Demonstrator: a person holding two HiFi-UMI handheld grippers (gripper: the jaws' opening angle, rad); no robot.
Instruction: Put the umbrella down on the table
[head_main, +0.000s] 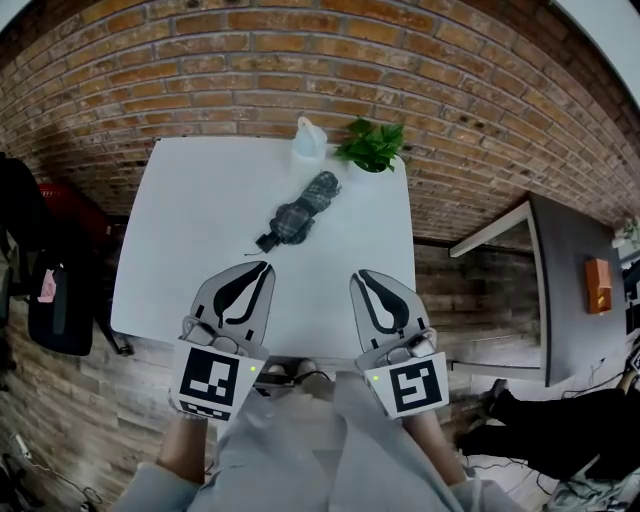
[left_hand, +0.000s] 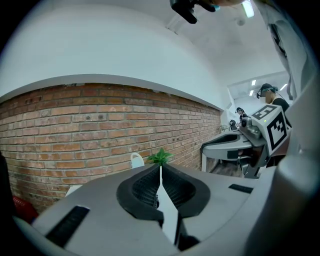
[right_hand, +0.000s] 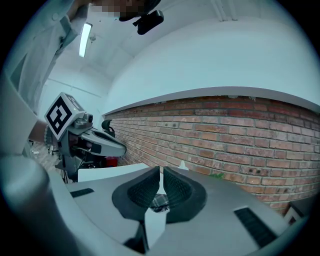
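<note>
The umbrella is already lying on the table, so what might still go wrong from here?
The umbrella lies near the white jug and potted plant at the far edge of the table; nudging it might topple them. The left tongs and right tongs are shut, so reaching in would likely push it.

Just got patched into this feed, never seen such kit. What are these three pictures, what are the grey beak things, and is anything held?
No robot here: a person holds a two-jaw gripper in each hand. The head view looks down from a camera on their head; the other two cameras ride on the grippers, looking along the jaws. The left gripper and right gripper are both shut and empty. The folded umbrella lies on the white table, with a white jug and a plant at its far edge.
</note>
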